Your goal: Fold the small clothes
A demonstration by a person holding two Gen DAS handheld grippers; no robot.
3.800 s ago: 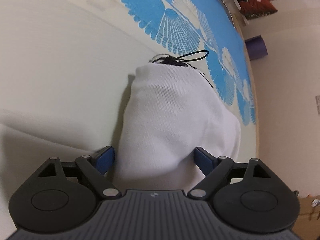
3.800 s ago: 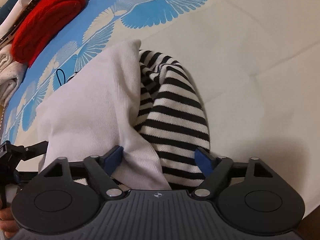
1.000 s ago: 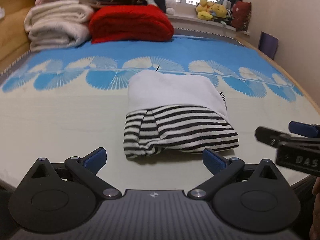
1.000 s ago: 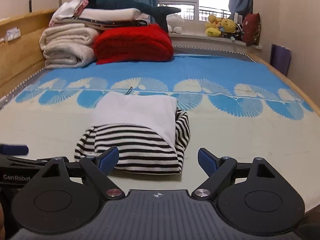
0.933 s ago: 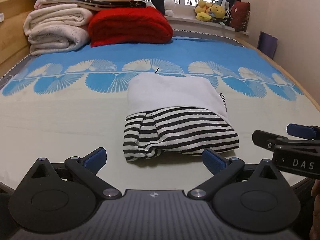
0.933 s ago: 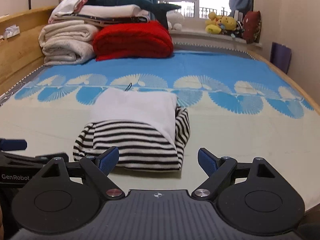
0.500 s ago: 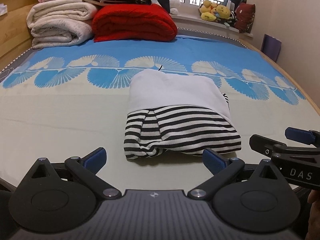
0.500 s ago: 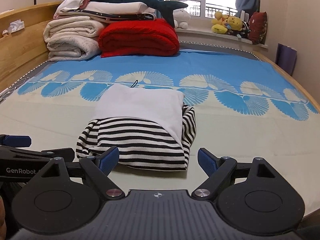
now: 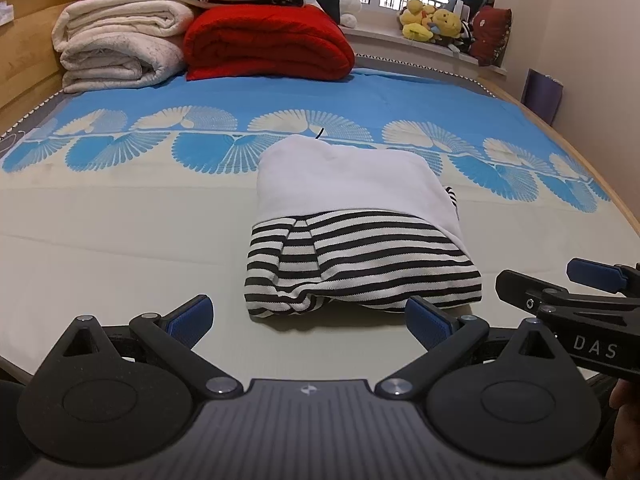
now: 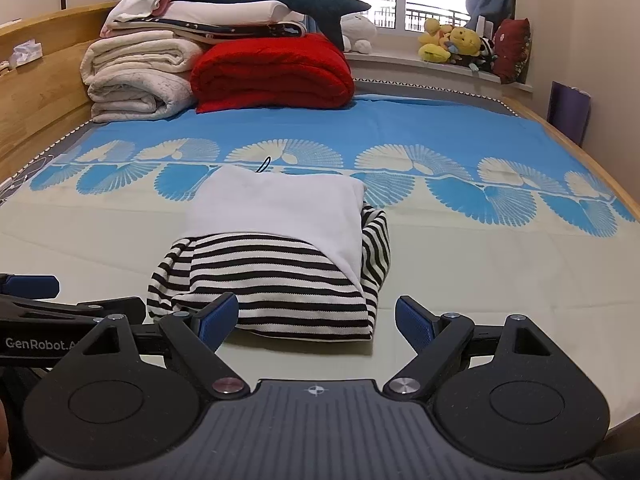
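A folded garment, white on top with black-and-white stripes at the near end (image 9: 352, 224), lies on the bed; it also shows in the right wrist view (image 10: 280, 248). A thin black loop pokes out at its far edge. My left gripper (image 9: 308, 322) is open and empty, held just short of the garment's near edge. My right gripper (image 10: 316, 318) is open and empty, also just in front of the striped end. Each gripper shows at the side of the other's view.
The bed cover (image 9: 100, 240) is cream near me and blue with fan patterns further back. A red blanket (image 9: 268, 44), rolled white blankets (image 9: 116, 56) and a plush shark are stacked at the head. Plush toys (image 10: 456, 46) sit on the windowsill. A wooden bed frame edge runs along the right.
Earlier both grippers were down at the garment with cloth between the jaws. Now both are drawn back and level, empty; over the last second they edged slightly closer.
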